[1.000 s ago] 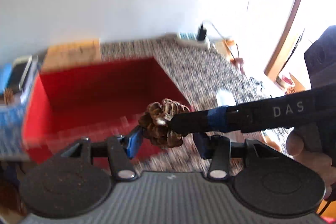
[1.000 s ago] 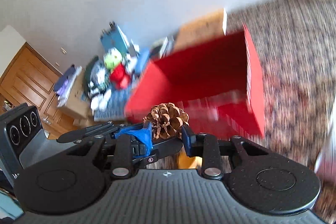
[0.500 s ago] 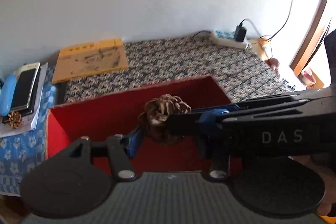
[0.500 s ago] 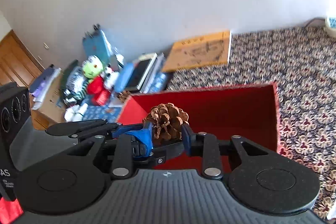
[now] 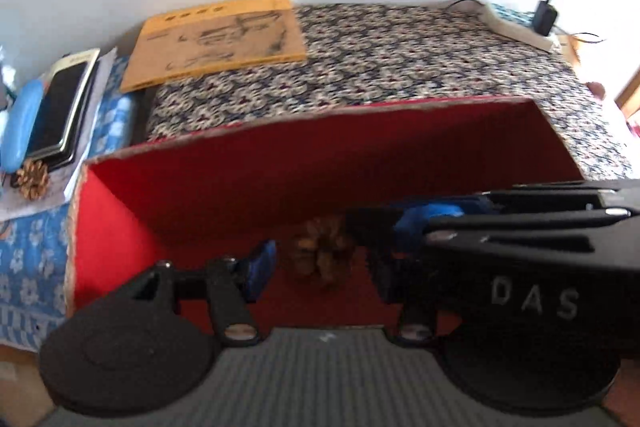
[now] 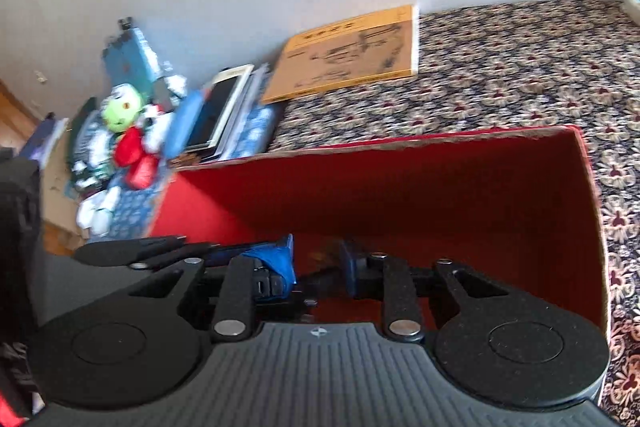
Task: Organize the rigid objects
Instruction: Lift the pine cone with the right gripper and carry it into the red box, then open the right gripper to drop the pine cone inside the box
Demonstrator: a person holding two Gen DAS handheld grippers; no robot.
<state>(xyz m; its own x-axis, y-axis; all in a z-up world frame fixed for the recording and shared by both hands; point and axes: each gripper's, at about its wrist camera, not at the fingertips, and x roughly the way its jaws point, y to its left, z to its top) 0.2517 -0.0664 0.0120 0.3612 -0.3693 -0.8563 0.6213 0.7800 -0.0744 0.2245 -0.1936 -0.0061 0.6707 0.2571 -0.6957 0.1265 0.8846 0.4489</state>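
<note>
Left gripper (image 5: 320, 265) jaws spread, pine cone (image 5: 322, 255) between pads, contact unclear. Right gripper (image 6: 318, 259) jaws apart, grip unclear; cone barely visible there. Cone low inside red box (image 5: 280, 163). Judged light, stiff, brittle scales; take across body. Second pine cone (image 5: 32, 179) beyond box, left view only; plush toy (image 6: 124, 123), right view only.

Pine cone (image 5: 320, 255) down inside open box (image 5: 280, 143), on its floor near the front, between left gripper (image 5: 320, 267) fingers with right gripper (image 6: 316, 263) reaching in from the right. Box on patterned cloth (image 5: 420, 55); booklet (image 5: 216, 39) flat behind box at the wall, power strip (image 5: 516, 27) far back right. Left of box: stacked phones (image 5: 60, 103), second pine cone (image 5: 32, 179) in front of them, toys (image 6: 124, 131) further left.
</note>
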